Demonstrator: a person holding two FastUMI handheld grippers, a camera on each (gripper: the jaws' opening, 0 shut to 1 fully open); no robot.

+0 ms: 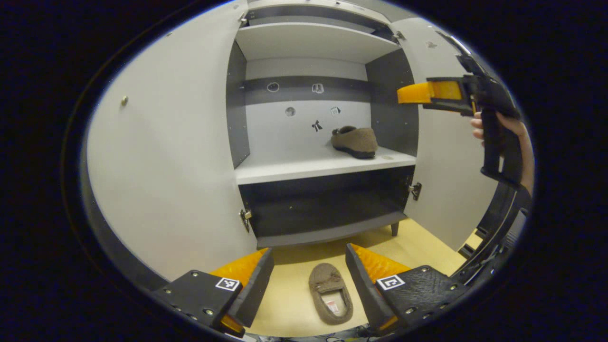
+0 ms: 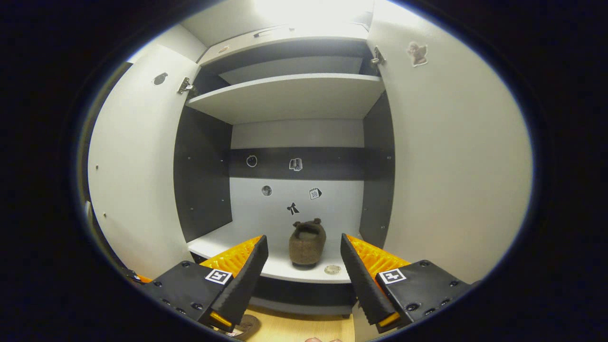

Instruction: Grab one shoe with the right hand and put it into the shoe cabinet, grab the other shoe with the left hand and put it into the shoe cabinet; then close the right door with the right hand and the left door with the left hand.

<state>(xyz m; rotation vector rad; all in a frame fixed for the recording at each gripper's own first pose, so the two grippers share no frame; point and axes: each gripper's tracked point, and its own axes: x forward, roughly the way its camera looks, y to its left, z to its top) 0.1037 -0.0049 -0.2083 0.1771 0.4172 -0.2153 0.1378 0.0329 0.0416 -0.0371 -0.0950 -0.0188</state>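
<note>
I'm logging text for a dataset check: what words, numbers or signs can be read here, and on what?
"10": calendar sticker on the cabinet back wall.
Tag inside the slipper on the floor: too blurred to read.
Square markers: patterns, no words.

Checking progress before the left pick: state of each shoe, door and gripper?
shoe on shelf: upright, inside the shoe cabinet, untouched
shoe on floor: lying in front of the cabinet, not gripped
left door: open
right door: open
left gripper: open, empty, above the floor shoe
right gripper: open, empty, facing the shelf
</note>
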